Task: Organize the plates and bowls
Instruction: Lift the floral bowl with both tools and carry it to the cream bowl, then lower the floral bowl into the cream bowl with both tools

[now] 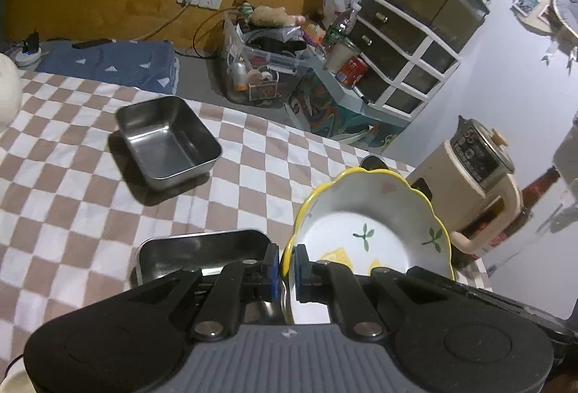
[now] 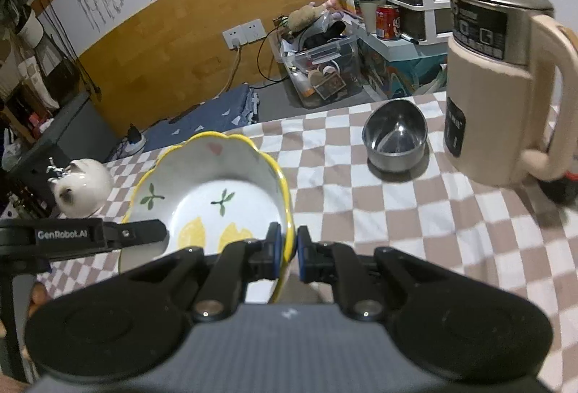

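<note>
A white scalloped bowl [image 1: 361,223] with a yellow rim and lemon prints hangs tilted above the checkered cloth. My left gripper [image 1: 287,270] is shut on its left rim, one pad inside and one outside. In the right wrist view the same bowl [image 2: 216,187] has my right gripper [image 2: 288,255] shut on its right rim. A finger [image 2: 144,234] of the left gripper reaches the bowl's far side there. A deep square steel tin [image 1: 168,142] and a shallow steel tray [image 1: 202,255] lie on the cloth. A round steel bowl [image 2: 395,136] sits further right.
A beige electric jug [image 2: 502,86] stands at the table's right edge, with a dark bottle [image 1: 538,190] behind it. A white ceramic figure [image 2: 81,185] sits at the left. Beyond the table are a clear storage bin [image 1: 260,68] and a drawer unit [image 1: 408,42].
</note>
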A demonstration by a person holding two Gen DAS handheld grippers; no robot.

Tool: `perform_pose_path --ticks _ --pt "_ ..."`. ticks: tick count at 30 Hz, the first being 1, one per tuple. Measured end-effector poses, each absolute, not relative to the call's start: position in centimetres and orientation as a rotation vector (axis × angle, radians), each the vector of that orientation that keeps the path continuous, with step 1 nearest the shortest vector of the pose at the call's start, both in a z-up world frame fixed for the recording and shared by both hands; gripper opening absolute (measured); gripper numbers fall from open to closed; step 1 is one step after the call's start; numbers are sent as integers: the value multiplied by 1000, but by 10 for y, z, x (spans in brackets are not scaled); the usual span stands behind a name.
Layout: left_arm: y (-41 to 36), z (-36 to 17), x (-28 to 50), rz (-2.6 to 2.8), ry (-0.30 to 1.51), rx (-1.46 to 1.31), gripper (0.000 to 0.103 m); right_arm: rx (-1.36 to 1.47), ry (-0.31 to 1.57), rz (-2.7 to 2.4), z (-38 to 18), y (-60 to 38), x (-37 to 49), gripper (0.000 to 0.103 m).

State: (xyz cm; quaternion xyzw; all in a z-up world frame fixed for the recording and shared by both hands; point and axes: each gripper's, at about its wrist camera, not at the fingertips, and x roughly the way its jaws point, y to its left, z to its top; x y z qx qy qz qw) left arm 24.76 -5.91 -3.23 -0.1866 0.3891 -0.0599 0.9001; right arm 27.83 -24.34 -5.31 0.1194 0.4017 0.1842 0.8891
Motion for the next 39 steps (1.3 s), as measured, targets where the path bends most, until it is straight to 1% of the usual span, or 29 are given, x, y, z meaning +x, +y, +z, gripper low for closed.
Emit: perform_pose_path --ticks 8,17,39 --pt "-41 -25 196 -105 796 -380 9 276 839 407 -48 -229 237 11" --pt "-11 -30 153 -81 797 -412 9 278 863 430 -49 -208 203 11" --pt "75 -60 91 -22 857 -475 9 259 983 445 -77 -130 169 11"
